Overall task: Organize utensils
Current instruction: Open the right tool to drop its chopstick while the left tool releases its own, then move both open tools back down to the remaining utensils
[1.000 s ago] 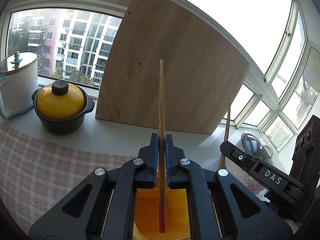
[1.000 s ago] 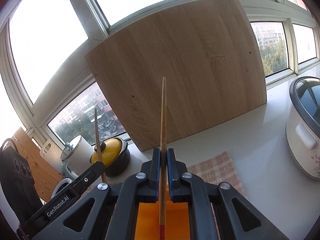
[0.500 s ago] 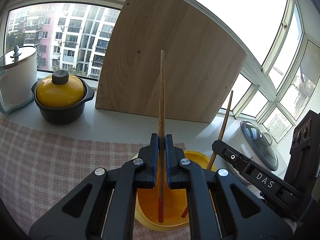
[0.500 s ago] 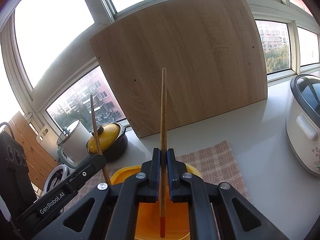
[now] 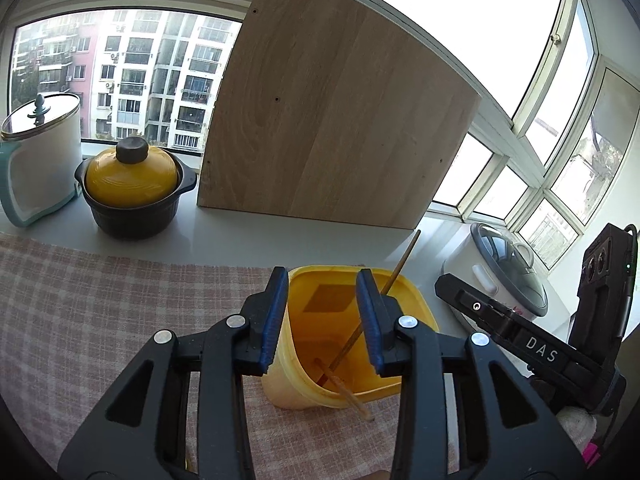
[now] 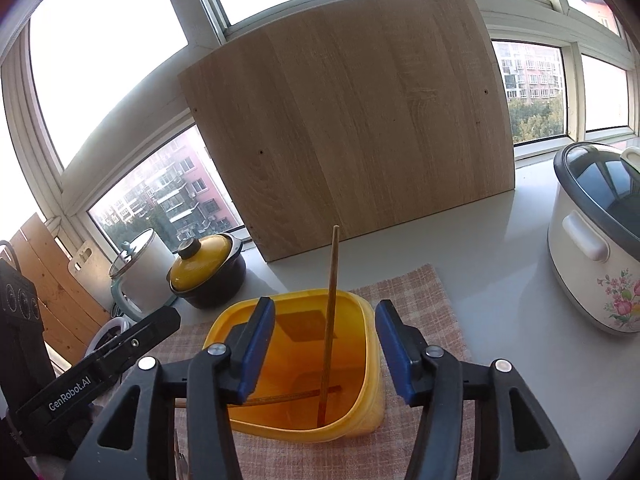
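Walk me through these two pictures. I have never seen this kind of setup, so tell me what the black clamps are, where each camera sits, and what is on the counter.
There is no robot here. A person holds one pair of black tongs in each hand, and each pair carries a wide-angle camera looking forward along its blue-padded fingers.

One picture is from the left tongs, the other from the right tongs; each also glimpses the other pair at its edge.

Both tongs have just been opening and now grip nothing. Two chopsticks stand loose in the yellow tub, which sits on a checked cloth.

Behind it a wooden board leans at the window. Beside it are a yellow-lidded pot, a white lidded container and a flowered rice cooker.
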Motion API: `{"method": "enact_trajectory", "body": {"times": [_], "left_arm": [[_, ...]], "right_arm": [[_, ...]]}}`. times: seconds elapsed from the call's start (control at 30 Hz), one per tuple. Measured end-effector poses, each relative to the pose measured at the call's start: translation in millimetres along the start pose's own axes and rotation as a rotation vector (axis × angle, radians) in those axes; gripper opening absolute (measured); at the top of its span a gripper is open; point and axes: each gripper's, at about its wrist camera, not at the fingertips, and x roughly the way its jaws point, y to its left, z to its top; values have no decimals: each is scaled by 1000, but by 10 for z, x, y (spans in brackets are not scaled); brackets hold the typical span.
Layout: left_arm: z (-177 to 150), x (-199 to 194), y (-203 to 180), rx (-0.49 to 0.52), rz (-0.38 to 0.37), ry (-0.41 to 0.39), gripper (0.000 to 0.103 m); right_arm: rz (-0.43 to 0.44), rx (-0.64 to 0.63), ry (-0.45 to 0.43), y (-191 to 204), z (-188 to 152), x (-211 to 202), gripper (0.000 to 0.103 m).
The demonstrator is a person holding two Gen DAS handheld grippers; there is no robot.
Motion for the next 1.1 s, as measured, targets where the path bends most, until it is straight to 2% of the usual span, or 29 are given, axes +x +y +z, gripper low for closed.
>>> {"method": "enact_trajectory", "body": {"times": [0.37,0.47,0.6,0.67,0.8,0.97,1.1], "left_arm": [[-138,-391,140,13,30,-23,34],[-170,-573,223,24,26,-36,34],[-217,-813,376,47,63,-36,39],[-258,-918,481,50,87,-24,39],[-381,-1106,712,44,126,4,39],[-629,-1275,995,22,169,60,39],[-837,-1324,1167,-9,184,115,39]], "right_arm": [[9,-54,-66,108,-160,-336,83],[-11,-119,-110,199,-227,-485,86],[-18,-183,-198,312,-316,-714,103],[-17,-201,-231,359,-356,-816,103],[1,-237,-233,464,-434,-925,103],[3,-259,-177,535,-545,-953,103],[50,-290,-109,594,-673,-950,103]]}}
